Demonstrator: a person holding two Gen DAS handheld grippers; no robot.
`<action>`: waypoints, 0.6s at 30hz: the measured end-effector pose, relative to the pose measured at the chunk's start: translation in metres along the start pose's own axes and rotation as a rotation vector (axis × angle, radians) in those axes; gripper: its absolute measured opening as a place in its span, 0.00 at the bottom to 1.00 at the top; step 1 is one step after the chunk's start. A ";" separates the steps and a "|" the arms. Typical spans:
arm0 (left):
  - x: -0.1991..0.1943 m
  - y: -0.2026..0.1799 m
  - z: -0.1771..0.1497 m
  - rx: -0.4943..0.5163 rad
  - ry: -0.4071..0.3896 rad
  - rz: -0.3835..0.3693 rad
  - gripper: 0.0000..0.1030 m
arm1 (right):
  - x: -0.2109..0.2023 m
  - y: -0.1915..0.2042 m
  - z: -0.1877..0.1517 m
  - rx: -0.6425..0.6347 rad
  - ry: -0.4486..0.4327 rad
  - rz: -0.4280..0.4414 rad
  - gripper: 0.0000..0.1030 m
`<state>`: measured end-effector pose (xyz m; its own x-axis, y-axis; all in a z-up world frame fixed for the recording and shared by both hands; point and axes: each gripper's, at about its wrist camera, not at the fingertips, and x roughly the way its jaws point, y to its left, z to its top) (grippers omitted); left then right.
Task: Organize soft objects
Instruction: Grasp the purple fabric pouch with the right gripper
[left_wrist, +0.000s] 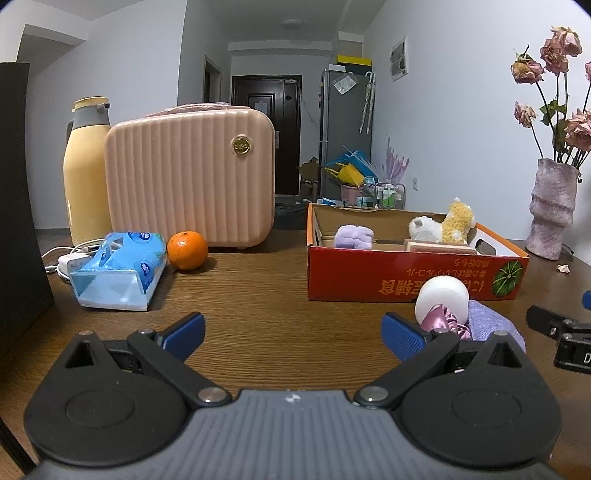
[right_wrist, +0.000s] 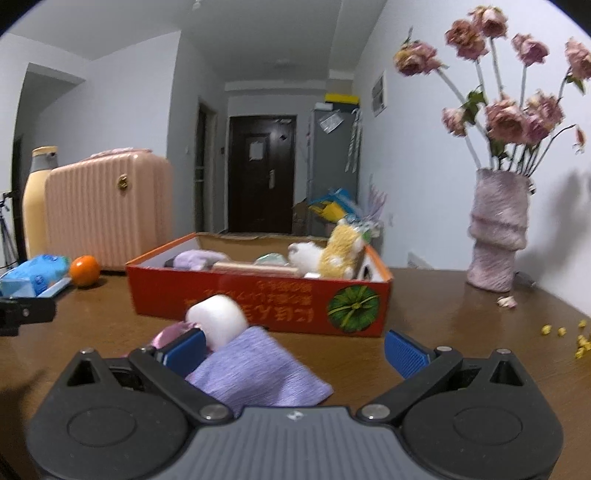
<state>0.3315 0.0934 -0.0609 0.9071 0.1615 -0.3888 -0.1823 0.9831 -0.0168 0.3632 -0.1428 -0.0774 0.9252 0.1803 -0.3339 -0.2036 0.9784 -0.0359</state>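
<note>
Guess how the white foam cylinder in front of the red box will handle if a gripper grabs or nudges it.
The white foam cylinder looks like light foam, so it probably dents under the pads. It lies on its side beside the purple cloth, so a nudge may roll it across the table. The right gripper is open nearby.

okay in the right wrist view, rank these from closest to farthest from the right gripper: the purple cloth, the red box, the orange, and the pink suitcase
From the right gripper, nearest first:
1. Purple cloth, lying between the open fingers, toward the left one.
2. Red box, straight ahead on the table.
3. Orange, off to the left past the box's front corner.
4. Pink suitcase, behind the orange at the back left.
</note>
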 end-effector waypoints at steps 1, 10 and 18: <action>0.000 0.001 0.000 0.001 0.001 -0.001 1.00 | 0.001 0.002 -0.001 -0.003 0.007 0.007 1.00; 0.001 0.004 -0.002 0.021 0.005 -0.023 1.00 | 0.027 0.017 -0.003 0.011 0.149 0.043 1.00; 0.002 0.003 -0.003 0.020 0.015 -0.027 1.00 | 0.052 0.020 -0.009 0.023 0.282 0.020 1.00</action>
<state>0.3318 0.0967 -0.0648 0.9057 0.1337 -0.4023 -0.1499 0.9887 -0.0088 0.4042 -0.1144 -0.1040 0.7947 0.1673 -0.5835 -0.2106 0.9776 -0.0066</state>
